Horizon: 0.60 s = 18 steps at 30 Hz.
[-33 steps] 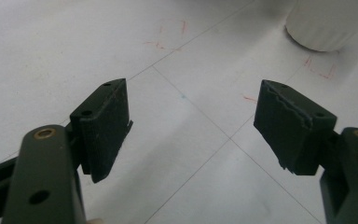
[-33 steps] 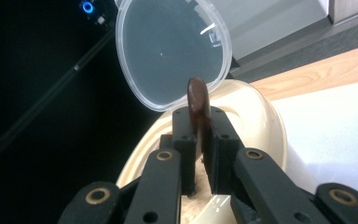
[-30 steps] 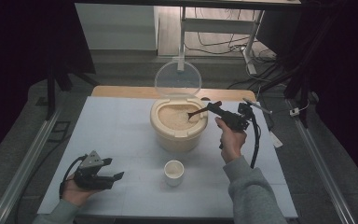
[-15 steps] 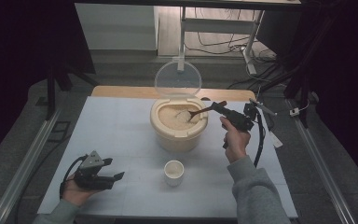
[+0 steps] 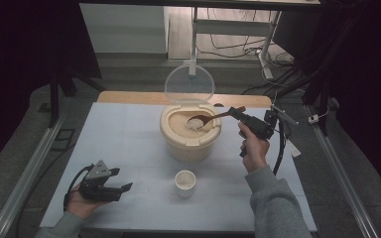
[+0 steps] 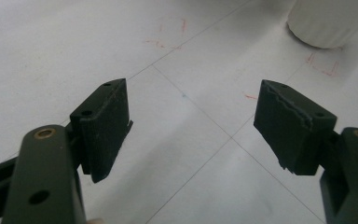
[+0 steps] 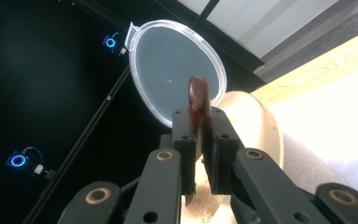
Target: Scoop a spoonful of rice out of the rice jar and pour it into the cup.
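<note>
A beige rice tub (image 5: 188,141) stands mid-table with its clear lid (image 5: 189,83) tipped up behind it. My right gripper (image 5: 237,113) is shut on the handle of a wooden spoon (image 5: 213,118), whose bowl carries a heap of rice (image 5: 195,122) just over the tub. In the right gripper view the jaws (image 7: 199,122) clamp the brown handle (image 7: 197,99), with the lid (image 7: 177,65) and tub (image 7: 256,123) behind. A small white cup (image 5: 184,181) stands in front of the tub. My left gripper (image 5: 121,180) rests open near the front left, nothing between its jaws (image 6: 191,126); the cup (image 6: 331,21) is ahead.
The white table sheet (image 5: 124,134) has faint red marks (image 6: 168,32) on it. A wooden strip (image 5: 129,97) runs along the table's far edge. Metal rails (image 5: 30,163) flank the table, and cables (image 5: 283,144) trail from the right gripper.
The right hand has drawn back slightly to the right and the spoon's bowl has come up out of the rice with a heap on it. The left gripper has not moved.
</note>
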Tool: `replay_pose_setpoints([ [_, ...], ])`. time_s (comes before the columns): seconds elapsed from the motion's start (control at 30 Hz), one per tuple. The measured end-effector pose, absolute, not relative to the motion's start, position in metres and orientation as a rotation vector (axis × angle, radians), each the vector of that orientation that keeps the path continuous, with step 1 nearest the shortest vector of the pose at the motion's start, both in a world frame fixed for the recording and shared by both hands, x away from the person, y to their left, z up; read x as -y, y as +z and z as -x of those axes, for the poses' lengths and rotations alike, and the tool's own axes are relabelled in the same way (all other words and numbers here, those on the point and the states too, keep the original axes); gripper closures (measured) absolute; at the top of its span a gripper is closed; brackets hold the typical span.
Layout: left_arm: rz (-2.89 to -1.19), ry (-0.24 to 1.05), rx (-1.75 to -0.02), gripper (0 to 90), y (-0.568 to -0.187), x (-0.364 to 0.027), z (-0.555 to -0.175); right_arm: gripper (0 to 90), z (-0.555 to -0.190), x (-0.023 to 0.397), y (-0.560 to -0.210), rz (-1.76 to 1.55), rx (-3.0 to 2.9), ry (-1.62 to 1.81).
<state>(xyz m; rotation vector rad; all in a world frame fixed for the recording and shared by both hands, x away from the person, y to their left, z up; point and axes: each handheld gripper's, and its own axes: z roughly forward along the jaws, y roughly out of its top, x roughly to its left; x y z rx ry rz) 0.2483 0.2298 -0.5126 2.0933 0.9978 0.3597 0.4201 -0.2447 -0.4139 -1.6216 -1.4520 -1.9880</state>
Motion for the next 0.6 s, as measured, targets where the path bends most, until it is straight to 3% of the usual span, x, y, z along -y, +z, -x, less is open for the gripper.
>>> replay_pose_setpoints([
  [0.6, -2.100, 0.362, -0.996, 25.9, -0.5130, -0.2295, -0.2485, 83.7, -0.4153, 0.2484, -0.4098, 1.583, 1.429, -1.997],
])
